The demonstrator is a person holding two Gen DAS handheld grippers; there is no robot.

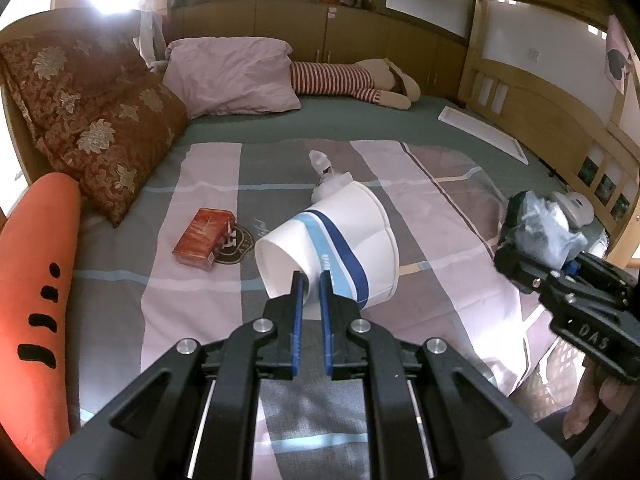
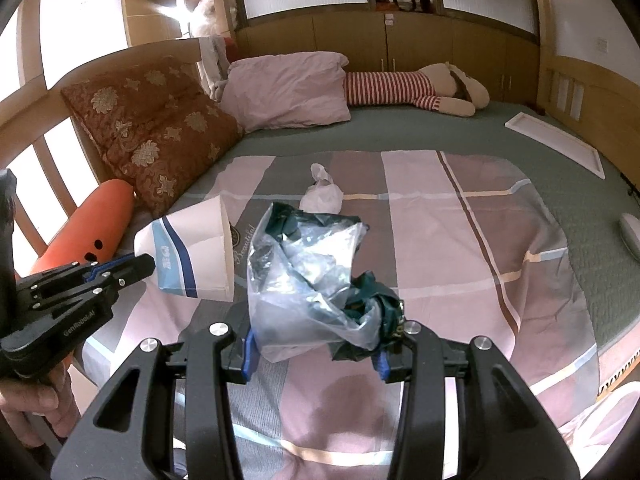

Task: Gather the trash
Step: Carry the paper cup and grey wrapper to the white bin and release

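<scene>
the left tongs (image 1: 311, 280) are nearly closed on the rim of a white paper bowl with blue stripes (image 1: 340, 240), 1 blade inside the mouth and 1 outside, holding it tipped above the striped bedspread (image 1: 440, 208). thin and stiff, the bowl is light but will crease if squeezed harder. the right tongs (image 2: 316, 354) stand fairly wide with a crumpled clear and dark green plastic bag (image 2: 308, 276) bunched between them; it looks gripped, though contact is hard to see. soft and slippery, it needs a bunched fold. a white crumpled tissue (image 2: 322, 192) and a red-orange carton (image 1: 202, 238) lie on the bed.
</scene>
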